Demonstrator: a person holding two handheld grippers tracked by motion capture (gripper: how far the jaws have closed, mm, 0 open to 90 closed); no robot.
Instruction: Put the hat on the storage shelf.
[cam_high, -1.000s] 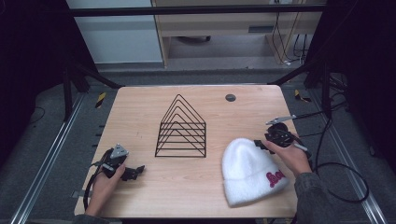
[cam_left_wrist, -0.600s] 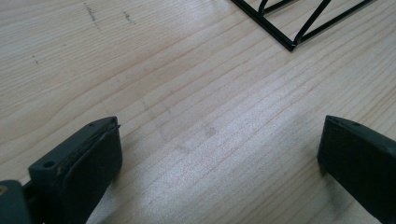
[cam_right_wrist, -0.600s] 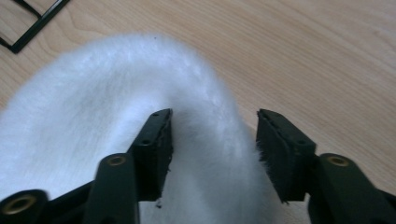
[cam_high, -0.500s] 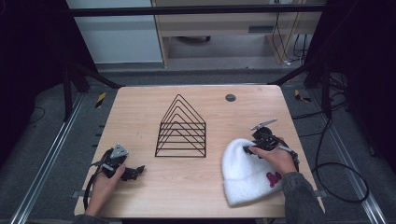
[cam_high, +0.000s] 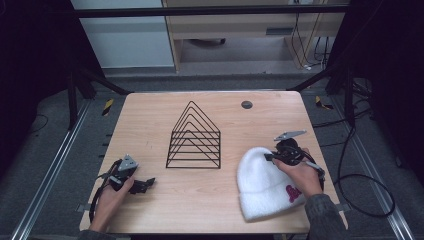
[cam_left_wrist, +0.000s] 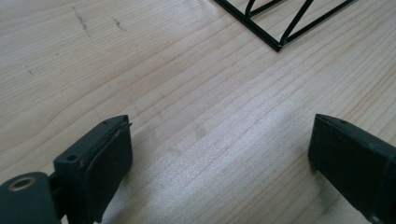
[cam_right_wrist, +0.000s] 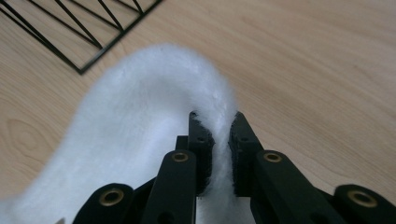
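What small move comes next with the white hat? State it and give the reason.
Probably lift the right tool slightly, raising the white hat off the table. Its jaws have just closed on the hat's edge, while the left tool rests open beside the wire rack.

Lab: framed test table (cam_high: 150, 107), cables (cam_high: 350, 165), taped floor.

Black tongs (cam_right_wrist: 217, 135), brass rivets, grey sleeve (cam_high: 325, 215).

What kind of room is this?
Probably a lab or workshop. A wooden table stands in a black metal frame, with loose cables on the floor and a cabinet behind.
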